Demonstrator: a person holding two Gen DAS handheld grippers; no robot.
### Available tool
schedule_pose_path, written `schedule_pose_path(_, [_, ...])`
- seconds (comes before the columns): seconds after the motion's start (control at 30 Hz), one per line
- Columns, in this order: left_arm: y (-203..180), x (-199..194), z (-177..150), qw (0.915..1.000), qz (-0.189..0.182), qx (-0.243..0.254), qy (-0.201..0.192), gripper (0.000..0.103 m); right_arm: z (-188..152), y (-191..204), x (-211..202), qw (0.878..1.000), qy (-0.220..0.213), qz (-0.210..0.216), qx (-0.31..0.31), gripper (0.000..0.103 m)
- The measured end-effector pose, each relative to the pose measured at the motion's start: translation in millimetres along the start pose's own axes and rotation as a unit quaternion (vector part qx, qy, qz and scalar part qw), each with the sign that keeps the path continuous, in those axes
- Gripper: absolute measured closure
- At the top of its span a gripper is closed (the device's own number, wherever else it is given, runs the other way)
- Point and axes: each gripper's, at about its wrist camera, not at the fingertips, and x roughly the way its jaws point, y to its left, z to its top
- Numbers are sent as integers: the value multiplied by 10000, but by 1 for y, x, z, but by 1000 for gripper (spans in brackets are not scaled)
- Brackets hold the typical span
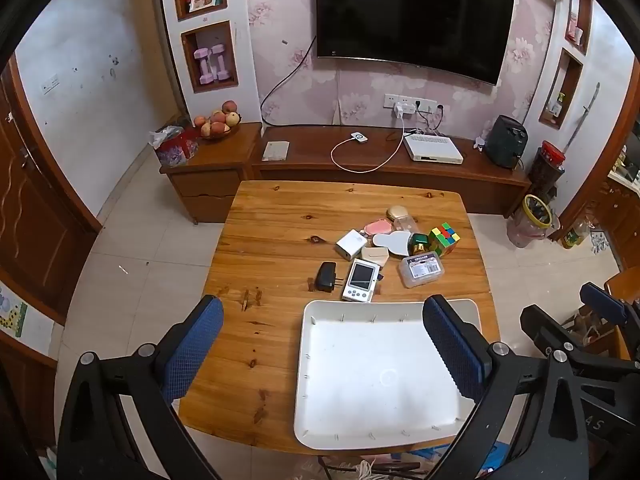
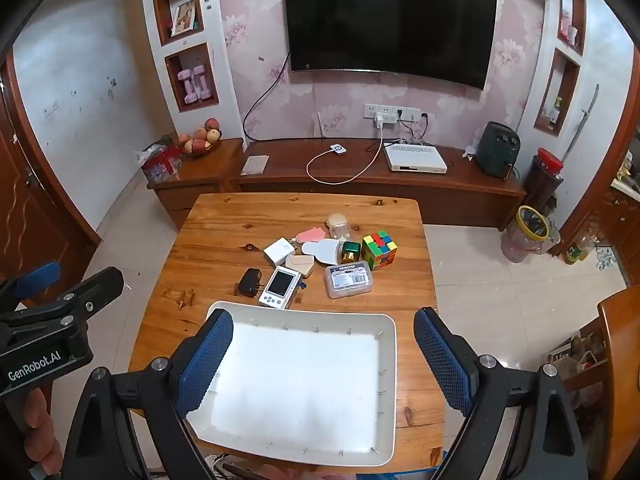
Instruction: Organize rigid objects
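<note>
A white tray (image 1: 316, 420) (image 2: 388, 400) lies bare at the near edge of the wooden table (image 1: 280, 216) (image 2: 224, 232). Beyond it sits a cluster: black plug adapter (image 1: 326, 276) (image 2: 249, 282), white handheld device with a screen (image 1: 360, 282) (image 2: 280, 286), clear labelled box (image 1: 421, 270) (image 2: 349, 279), colour cube (image 1: 444, 239) (image 2: 379, 249), green and gold jar (image 1: 419, 243) (image 2: 350, 252), white box (image 1: 351, 244) (image 2: 279, 251). My left gripper (image 1: 324, 356) and right gripper (image 2: 324, 364) hover open above the tray, holding nothing.
A low wooden TV cabinet (image 1: 400, 168) stands behind the table with a white set-top box (image 1: 433, 149) and a charger cable. A fruit bowl (image 1: 218, 120) rests on the side cabinet. Tiled floor surrounds the table; a wooden chair (image 2: 620, 360) is at the right.
</note>
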Motion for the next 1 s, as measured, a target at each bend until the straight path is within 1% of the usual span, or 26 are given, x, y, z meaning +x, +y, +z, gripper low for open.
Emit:
schedule_pose_path(0.53, [2,0,-1,10000,29,3,32,3,2,-2,3,10000,28,22,15,10])
schedule_pose_path(0.7, [0,2,-3,10000,32,7,44,3,0,5,6,10000,57,36,15,10])
schedule_pose_path(1.0, [0,2,-3,10000,33,6,58,3,0,3,10,10000,80,45,-3,10])
